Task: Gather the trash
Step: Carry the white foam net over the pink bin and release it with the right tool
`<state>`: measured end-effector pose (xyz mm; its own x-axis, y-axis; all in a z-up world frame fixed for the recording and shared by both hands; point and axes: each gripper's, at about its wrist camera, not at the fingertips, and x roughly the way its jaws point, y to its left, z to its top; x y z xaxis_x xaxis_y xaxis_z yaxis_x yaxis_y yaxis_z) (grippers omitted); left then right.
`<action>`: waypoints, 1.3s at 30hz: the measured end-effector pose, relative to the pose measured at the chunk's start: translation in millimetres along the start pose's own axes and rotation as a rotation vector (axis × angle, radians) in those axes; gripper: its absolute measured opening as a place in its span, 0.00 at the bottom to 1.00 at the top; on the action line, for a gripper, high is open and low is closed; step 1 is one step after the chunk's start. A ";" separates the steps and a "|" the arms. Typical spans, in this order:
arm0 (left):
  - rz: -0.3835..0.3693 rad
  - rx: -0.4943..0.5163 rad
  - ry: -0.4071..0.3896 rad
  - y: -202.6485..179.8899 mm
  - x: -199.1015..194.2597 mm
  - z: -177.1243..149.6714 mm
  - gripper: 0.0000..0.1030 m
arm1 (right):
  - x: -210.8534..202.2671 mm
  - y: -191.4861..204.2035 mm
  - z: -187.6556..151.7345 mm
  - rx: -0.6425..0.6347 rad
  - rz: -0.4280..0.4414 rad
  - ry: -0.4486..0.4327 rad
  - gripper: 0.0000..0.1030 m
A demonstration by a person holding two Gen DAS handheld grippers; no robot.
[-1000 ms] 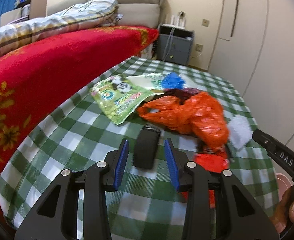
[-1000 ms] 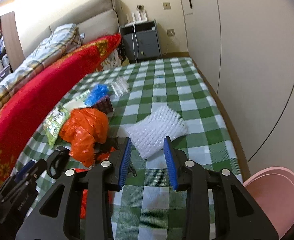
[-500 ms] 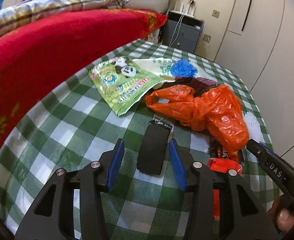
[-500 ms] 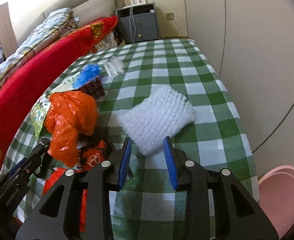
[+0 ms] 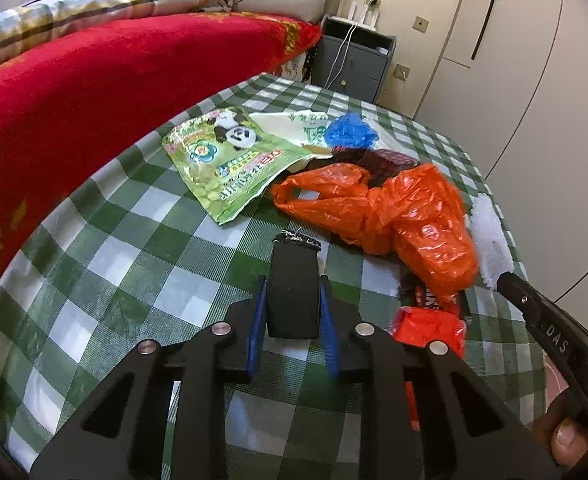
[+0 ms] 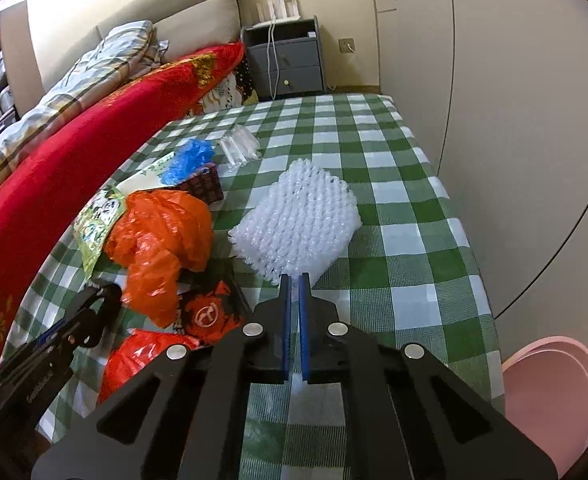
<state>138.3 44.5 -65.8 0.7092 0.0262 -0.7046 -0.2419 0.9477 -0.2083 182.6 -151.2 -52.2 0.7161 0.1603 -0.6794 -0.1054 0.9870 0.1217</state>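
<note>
On the green checked tablecloth (image 5: 106,264) lies a pile of trash. My left gripper (image 5: 292,292) is shut on a black strap piece (image 5: 294,280), its blue pads against both sides. My right gripper (image 6: 294,280) is shut on the near edge of a white bubble-wrap sheet (image 6: 298,220), which also shows at the right of the left wrist view (image 5: 488,236). An orange plastic bag (image 5: 406,216) lies between the two grippers, also in the right wrist view (image 6: 162,236).
A green panda wrapper (image 5: 230,164), a blue crumpled piece (image 5: 350,132), a dark box (image 6: 206,180), red wrappers (image 5: 430,324) and clear plastic (image 6: 240,148) lie on the cloth. A red blanket (image 5: 74,92) flanks the left. A pink basin (image 6: 554,396) sits right of the table.
Both grippers moved forward and closed: the left on the black strap piece, the right on the bubble wrap's near edge.
</note>
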 end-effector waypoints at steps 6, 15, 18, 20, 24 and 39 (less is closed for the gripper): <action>-0.020 0.020 -0.045 -4.5 -17.9 2.0 0.23 | -31.8 1.9 -5.6 -0.031 -0.010 -0.029 0.04; -0.067 0.049 -0.093 -10.5 -49.2 -2.6 0.23 | -86.9 4.4 -10.0 -0.056 -0.021 -0.082 0.03; -0.078 0.062 -0.109 -11.8 -60.9 -5.7 0.23 | -105.1 4.9 -15.0 -0.066 -0.025 -0.095 0.03; -0.085 0.068 -0.116 -13.4 -67.1 -7.9 0.23 | -115.7 3.3 -18.0 -0.067 -0.028 -0.101 0.03; -0.095 0.095 -0.134 -17.6 -80.8 -12.1 0.23 | -137.1 -1.8 -21.7 -0.068 -0.031 -0.113 0.03; -0.131 0.155 -0.182 -28.4 -110.8 -18.8 0.23 | -197.1 -16.4 -26.2 -0.097 -0.032 -0.150 0.04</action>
<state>54.1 8.7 5.4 0.8387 -0.0564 -0.5417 -0.0457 0.9838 -0.1732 25.1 -198.6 60.7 0.8146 0.1315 -0.5650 -0.1414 0.9896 0.0265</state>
